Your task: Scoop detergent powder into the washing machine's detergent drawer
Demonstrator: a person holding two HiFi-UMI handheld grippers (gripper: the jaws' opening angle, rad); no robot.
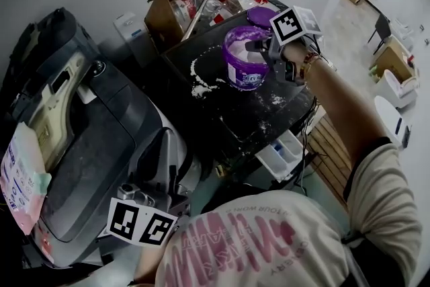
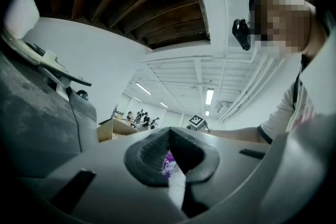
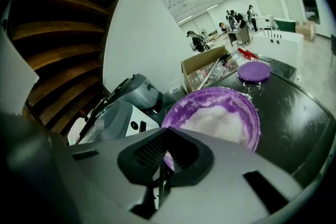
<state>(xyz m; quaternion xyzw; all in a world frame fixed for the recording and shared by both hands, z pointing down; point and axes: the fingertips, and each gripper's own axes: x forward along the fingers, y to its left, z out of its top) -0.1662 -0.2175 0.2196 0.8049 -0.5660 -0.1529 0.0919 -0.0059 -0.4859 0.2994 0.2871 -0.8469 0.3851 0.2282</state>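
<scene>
A purple tub (image 1: 243, 62) of white detergent powder stands open on the black washer top (image 1: 269, 114). My right gripper (image 1: 255, 46) hovers over the tub's rim, jaws shut, with nothing seen between them. In the right gripper view the tub (image 3: 215, 115) fills the space just past the right gripper (image 3: 167, 150). The white detergent drawer (image 1: 282, 153) stands pulled out at the washer's front, below the tub. My left gripper (image 1: 161, 165) is low and near my body, shut and empty. Past the tip of the left gripper (image 2: 169, 136) a sliver of the tub (image 2: 168, 166) shows.
White powder (image 1: 200, 84) is spilled on the washer top left of the tub. The purple lid (image 1: 261, 15) lies behind it, next to an open cardboard box (image 1: 181, 3) full of items. A grey machine (image 1: 80, 144) stands at the left with a pink packet (image 1: 20, 178).
</scene>
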